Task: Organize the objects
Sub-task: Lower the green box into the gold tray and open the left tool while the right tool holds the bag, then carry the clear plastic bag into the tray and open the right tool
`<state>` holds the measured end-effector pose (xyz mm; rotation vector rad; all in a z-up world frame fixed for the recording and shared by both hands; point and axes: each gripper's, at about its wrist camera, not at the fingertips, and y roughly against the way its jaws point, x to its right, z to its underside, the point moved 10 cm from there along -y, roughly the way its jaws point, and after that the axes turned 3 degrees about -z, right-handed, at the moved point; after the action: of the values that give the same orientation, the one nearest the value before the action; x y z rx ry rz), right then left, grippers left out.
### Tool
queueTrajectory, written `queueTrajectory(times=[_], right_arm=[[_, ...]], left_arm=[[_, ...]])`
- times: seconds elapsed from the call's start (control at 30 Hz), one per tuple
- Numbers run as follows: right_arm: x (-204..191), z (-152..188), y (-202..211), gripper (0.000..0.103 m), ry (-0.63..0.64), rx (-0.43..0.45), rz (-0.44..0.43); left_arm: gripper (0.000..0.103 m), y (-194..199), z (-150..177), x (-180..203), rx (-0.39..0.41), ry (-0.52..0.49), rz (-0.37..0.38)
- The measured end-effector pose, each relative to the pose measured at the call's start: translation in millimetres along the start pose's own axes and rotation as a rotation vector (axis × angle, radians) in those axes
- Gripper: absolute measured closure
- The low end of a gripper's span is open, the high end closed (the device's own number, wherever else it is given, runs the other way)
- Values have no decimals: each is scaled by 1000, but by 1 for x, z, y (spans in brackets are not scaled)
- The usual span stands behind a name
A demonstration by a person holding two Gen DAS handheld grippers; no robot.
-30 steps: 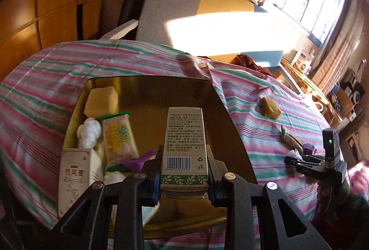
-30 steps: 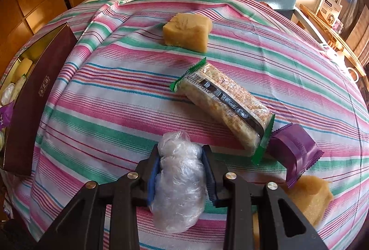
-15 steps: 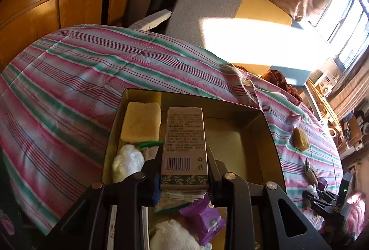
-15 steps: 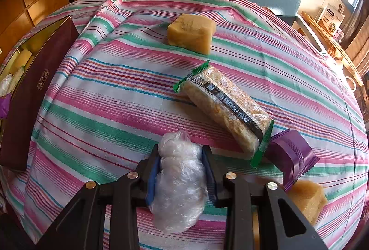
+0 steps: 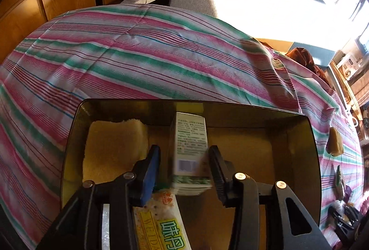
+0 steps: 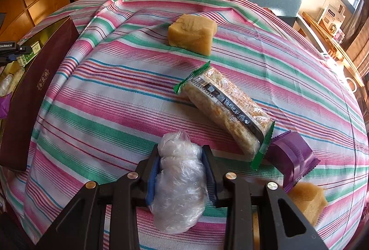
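Striped cloth [image 6: 96,97] covering the counter, with the box [image 5: 297,134] at its left. Left hand-held gripper [image 5: 184,171] spread wide inside the box, its jaws clear of the carton [image 5: 190,150] between them, beside a sponge [image 5: 113,150]. Right hand-held gripper [image 6: 182,171] clamped on a plastic-wrapped bundle [image 6: 180,185] above the cloth, near a snack bar [image 6: 226,109].

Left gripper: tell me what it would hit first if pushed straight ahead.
The small green-and-white carton between the open left gripper's fingers, then probably the box's far wall; depth is unclear.
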<state>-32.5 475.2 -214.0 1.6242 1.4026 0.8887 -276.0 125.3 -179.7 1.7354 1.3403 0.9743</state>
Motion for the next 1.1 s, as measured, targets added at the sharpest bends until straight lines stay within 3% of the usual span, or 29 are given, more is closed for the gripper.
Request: queueTrajectory(times=[0.23,0.4,0.6,0.7,0.9,1.1], right_arm=[[-2,-2,-1,69,13,4,14],[-3,-3,-1,70,24,6,31],[-1,-5,4,70,-36,-7,20],[-12,-18,20,70,-96,44,-30],[-95,-65,64,70,-53,169,-177],[-204,-105,79,70,71,190,-291]], left_arm=[[56,41,7,-7,106,-23,-28],[47,90,30,-7,215,-58,-44],[45,135,65,-3,293,-86,-33],[41,151,75,-6,325,-85,-34],[41,171,88,-13,367,-105,-39],[40,177,96,-29,368,-72,-10]])
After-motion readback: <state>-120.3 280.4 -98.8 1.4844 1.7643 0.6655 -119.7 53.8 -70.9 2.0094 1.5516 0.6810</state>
